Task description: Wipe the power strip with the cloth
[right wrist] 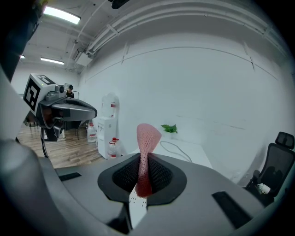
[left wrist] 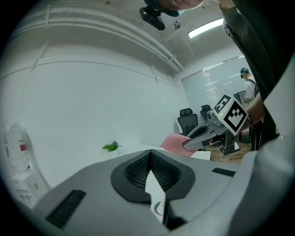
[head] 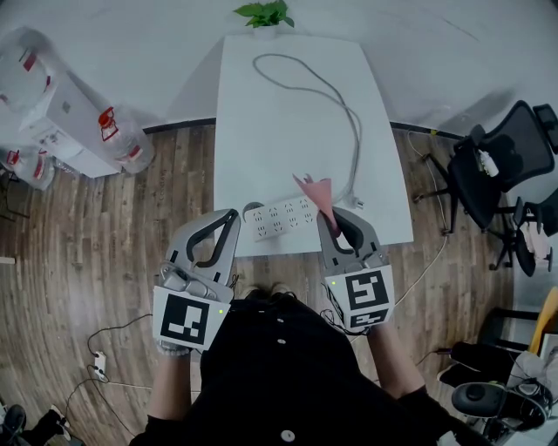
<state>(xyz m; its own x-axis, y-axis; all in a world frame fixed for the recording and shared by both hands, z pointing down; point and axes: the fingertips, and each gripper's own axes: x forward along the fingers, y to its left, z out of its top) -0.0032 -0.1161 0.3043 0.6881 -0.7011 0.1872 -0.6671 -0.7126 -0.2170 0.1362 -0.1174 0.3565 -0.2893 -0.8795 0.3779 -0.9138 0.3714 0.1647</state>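
A white power strip (head: pixel 281 217) lies near the front edge of the white table (head: pixel 261 113), and its grey cable (head: pixel 336 96) loops toward the far end. My right gripper (head: pixel 326 220) hovers just right of the strip, shut on a pink mesh cloth (head: pixel 316 191) that sticks up from its jaws. In the right gripper view the cloth (right wrist: pixel 146 147) stands pinched between the pads. My left gripper (head: pixel 230 215) is held at the strip's left end, shut with nothing in it; its pads (left wrist: pixel 138 168) meet.
A small green plant (head: pixel 264 13) sits at the table's far end. A water dispenser (head: pixel 52 104) with bottles stands to the left on the wood floor. Black office chairs (head: pixel 501 165) stand to the right. A second socket and cord (head: pixel 98 364) lie on the floor.
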